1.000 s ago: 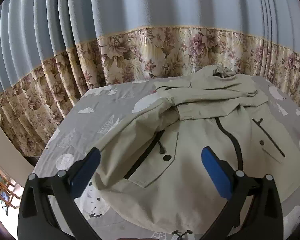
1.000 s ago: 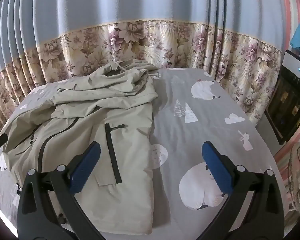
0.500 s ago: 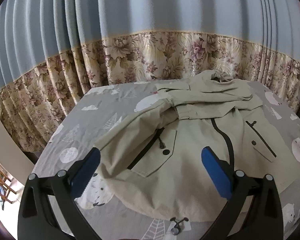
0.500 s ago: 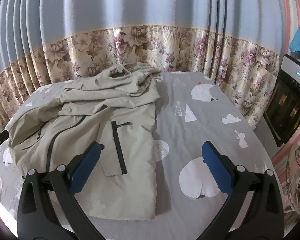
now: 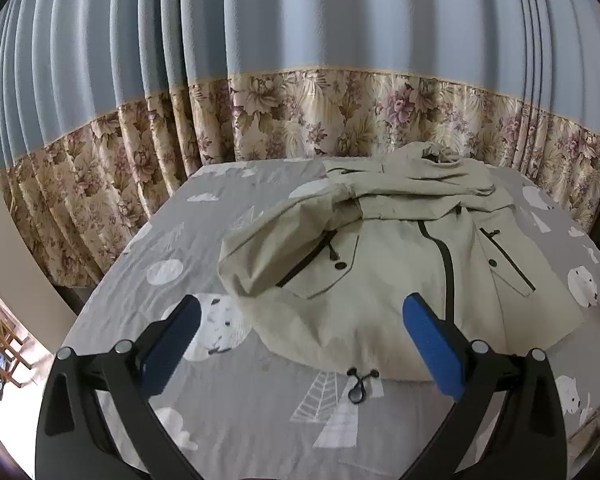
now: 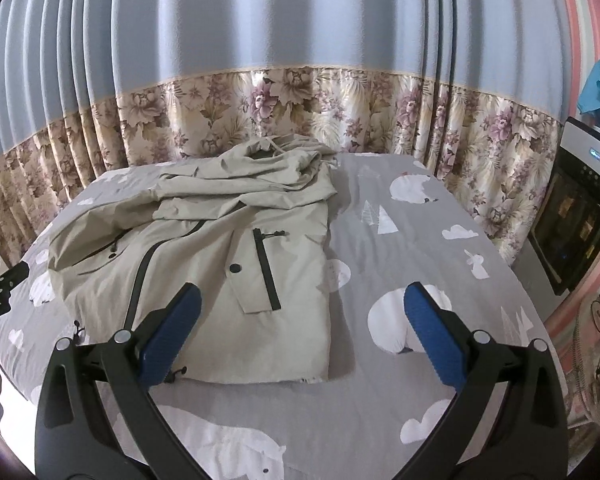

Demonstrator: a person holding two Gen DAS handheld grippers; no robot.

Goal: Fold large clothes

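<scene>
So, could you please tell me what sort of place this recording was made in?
Most likely a home, probably a bedroom: a beige jacket lies on a surface covered with a grey animal-print sheet, floor-length blue and floral curtains hang behind it, and an appliance with a dark glass door stands alongside.

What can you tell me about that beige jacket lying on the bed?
The jacket is pale beige, of thin, slightly crinkled fabric, with a black front zipper, black-zipped pockets, dark snap buttons and a drawstring toggle at the hem. It lies front up on the grey patterned bedsheet, its hood bunched at the far end by the curtain. The sleeves are folded across the chest. Only the sheet touches it; neither gripper does.
</scene>
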